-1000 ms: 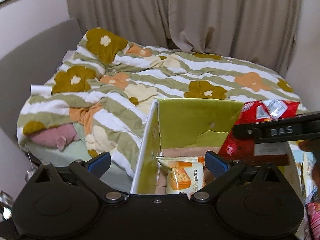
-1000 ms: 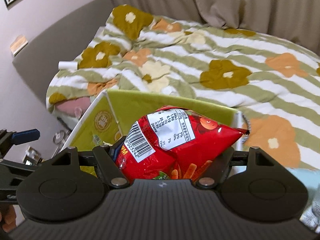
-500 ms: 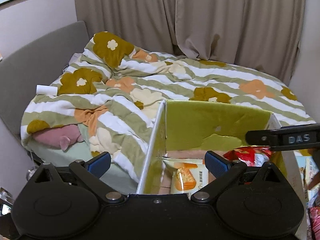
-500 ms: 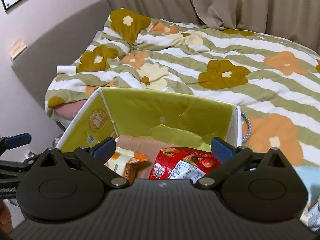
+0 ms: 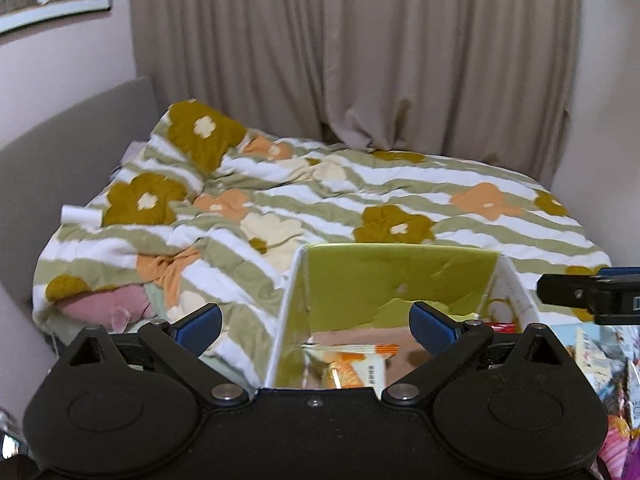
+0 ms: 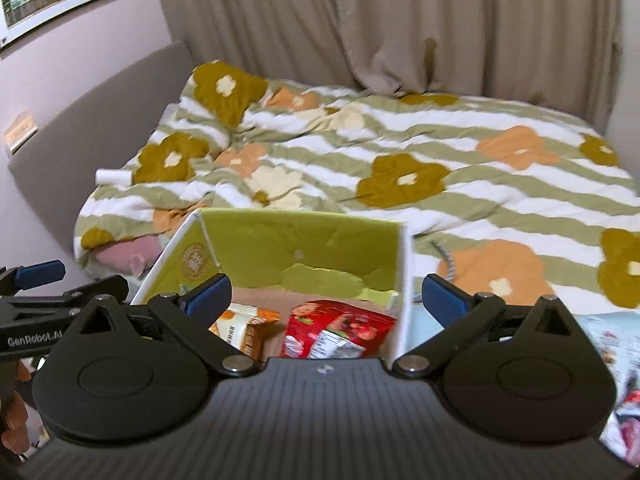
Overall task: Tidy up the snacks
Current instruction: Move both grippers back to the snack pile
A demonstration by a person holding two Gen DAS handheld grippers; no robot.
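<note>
Beside the bed [image 6: 460,168], the box [image 6: 304,244] held two packs [image 6: 336,330]; more snacks [image 6: 612,344] waited right; right gripper [image 6: 326,296] and left gripper [image 5: 316,322] both gaped, empty.

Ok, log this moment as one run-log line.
right gripper: open, empty | left gripper: open, empty | red snack bag: in green box | orange snack pack: beside it

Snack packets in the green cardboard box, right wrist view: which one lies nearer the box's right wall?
The red foil snack bag, lying against the right wall of the green cardboard box; the orange-and-white packet lies to its left.
</note>
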